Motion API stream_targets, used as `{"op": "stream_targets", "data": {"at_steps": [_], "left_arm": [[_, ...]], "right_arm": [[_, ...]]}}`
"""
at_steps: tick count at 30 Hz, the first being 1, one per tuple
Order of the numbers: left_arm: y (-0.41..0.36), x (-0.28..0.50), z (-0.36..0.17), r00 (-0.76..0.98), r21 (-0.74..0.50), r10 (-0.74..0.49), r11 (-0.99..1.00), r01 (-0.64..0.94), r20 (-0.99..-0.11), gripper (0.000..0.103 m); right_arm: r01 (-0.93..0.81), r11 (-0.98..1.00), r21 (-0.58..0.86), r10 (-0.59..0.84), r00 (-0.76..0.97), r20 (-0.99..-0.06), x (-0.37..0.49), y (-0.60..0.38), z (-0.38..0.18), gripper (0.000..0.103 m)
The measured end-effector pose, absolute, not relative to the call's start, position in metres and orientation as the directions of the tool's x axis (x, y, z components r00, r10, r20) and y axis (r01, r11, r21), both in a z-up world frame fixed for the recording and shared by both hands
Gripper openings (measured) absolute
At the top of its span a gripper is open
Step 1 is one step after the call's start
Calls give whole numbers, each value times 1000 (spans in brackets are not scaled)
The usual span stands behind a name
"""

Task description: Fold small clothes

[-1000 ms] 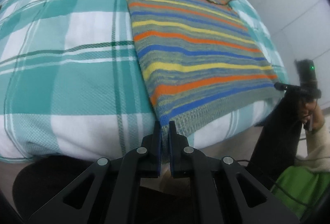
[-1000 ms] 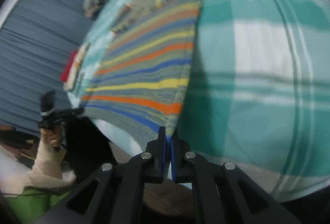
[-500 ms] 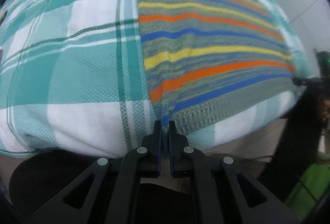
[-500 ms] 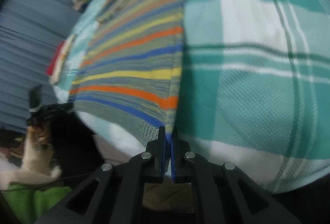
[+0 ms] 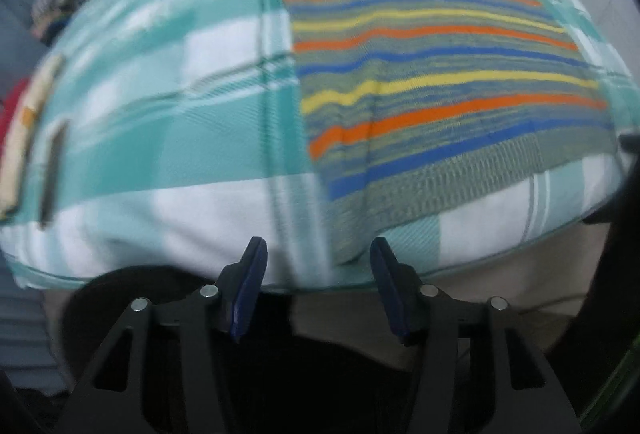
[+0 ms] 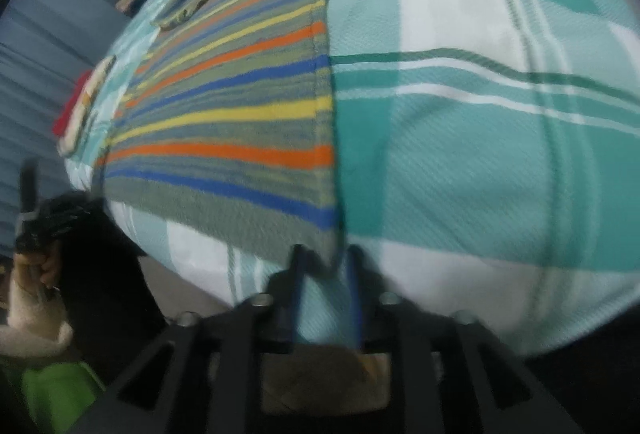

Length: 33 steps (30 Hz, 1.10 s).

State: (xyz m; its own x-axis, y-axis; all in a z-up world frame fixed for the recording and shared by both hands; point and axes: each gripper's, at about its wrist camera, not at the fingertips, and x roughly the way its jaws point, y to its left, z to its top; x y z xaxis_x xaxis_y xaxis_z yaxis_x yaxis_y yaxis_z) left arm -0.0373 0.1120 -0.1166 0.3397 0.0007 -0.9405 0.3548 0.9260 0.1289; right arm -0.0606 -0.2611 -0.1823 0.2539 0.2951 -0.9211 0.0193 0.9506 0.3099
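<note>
Striped ribbed-knit sweater [image 5: 432, 82] flat | checked woven bedspread [image 5: 168, 106] | sleeves folded

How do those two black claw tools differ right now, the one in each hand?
The left gripper has its blue-lined jaws spread wide; the right gripper has a narrower gap. The left gripper sits back from the striped sweater, whose hem corner hangs in front of it; the right gripper has the hem corner at its fingertips. Both are open, gripping nothing, at the edge of the plaid bedspread.

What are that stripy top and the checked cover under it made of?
The striped sweater looks like a soft knit, possibly wool or acrylic: its hem is ribbed and fuzzy. The checked bedspread looks like matte woven cotton, with a fine twill-like texture; the fibre can't be confirmed.
</note>
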Motion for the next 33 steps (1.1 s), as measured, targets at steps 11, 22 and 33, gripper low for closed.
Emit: {"op": "stream_targets", "data": {"at_steps": [11, 22, 33], "left_arm": [[81, 12, -26, 637, -42, -245, 948, 316, -731, 96], [5, 21, -109, 698, 143, -194, 908, 394, -690, 96], [3, 32, -118, 652, 89, -205, 917, 388, -729, 96]], "right_arm": [[-213, 972, -99, 30, 531, -847, 41, -230, -59, 59], [-458, 864, -207, 42, 476, -879, 224, -100, -130, 58], [-271, 949, -159, -6, 490, -872, 272, -136, -154, 4]]}}
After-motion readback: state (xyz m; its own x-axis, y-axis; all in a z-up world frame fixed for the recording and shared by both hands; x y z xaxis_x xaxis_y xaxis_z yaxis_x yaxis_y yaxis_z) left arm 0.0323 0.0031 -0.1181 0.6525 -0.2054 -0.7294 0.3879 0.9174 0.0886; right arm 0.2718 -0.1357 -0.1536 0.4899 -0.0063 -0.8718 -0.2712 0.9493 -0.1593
